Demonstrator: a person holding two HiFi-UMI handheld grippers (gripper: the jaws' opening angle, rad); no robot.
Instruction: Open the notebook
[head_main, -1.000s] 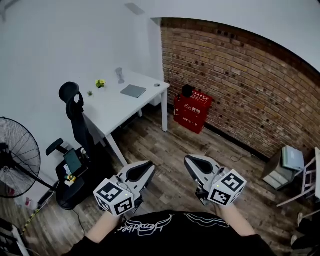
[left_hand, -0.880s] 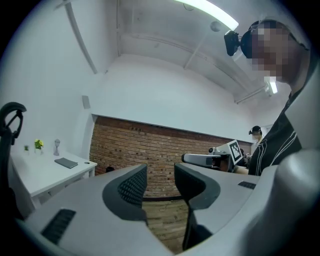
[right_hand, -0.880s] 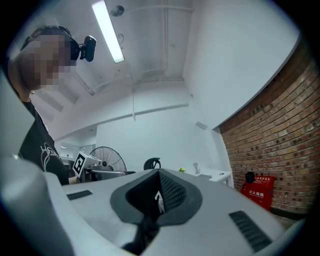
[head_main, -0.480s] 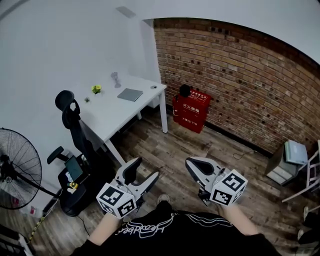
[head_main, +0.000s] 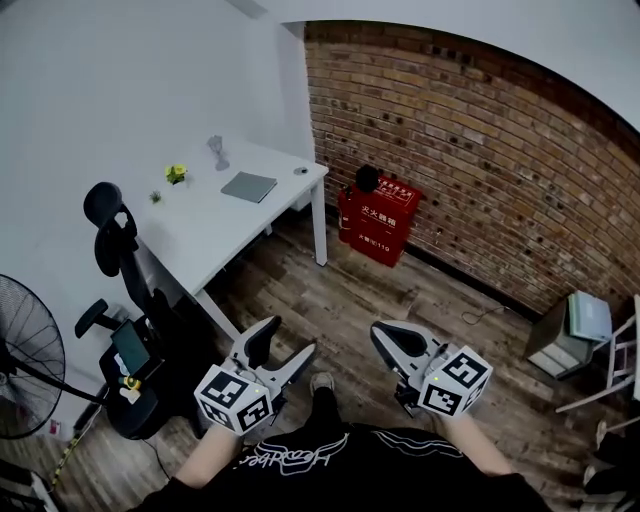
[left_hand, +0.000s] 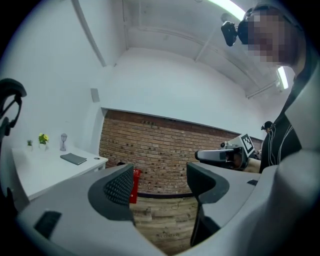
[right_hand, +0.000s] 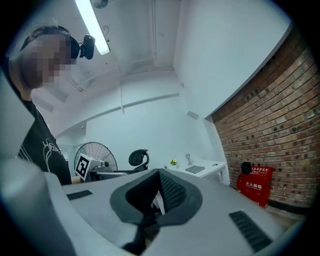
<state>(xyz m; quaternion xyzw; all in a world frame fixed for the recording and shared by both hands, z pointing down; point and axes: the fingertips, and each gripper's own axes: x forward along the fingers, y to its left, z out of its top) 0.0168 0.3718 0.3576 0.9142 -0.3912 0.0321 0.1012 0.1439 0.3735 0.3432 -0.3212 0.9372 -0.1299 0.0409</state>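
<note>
A closed grey notebook (head_main: 249, 187) lies on the white desk (head_main: 200, 235) far ahead; it also shows in the left gripper view as the notebook (left_hand: 73, 158) and in the right gripper view as the notebook (right_hand: 195, 169). My left gripper (head_main: 287, 338) hangs over the wooden floor, well short of the desk. Its jaws have just been opening and nothing is between them; the left gripper (left_hand: 159, 182) frames only floor and brick wall. My right gripper (head_main: 385, 333) floats beside it, shut and empty, seen shut as the right gripper (right_hand: 159, 192) too.
A black office chair (head_main: 115, 235) and a standing fan (head_main: 25, 370) are left of the desk. A red fire-equipment box (head_main: 378, 222) stands against the brick wall (head_main: 480, 150). A small plant (head_main: 176, 173) sits on the desk. A grey bin (head_main: 570, 330) stands at the right.
The left jaws went from shut to wide open. Both grippers sank a little in the picture, and the desk and chair slid leftward in view.
</note>
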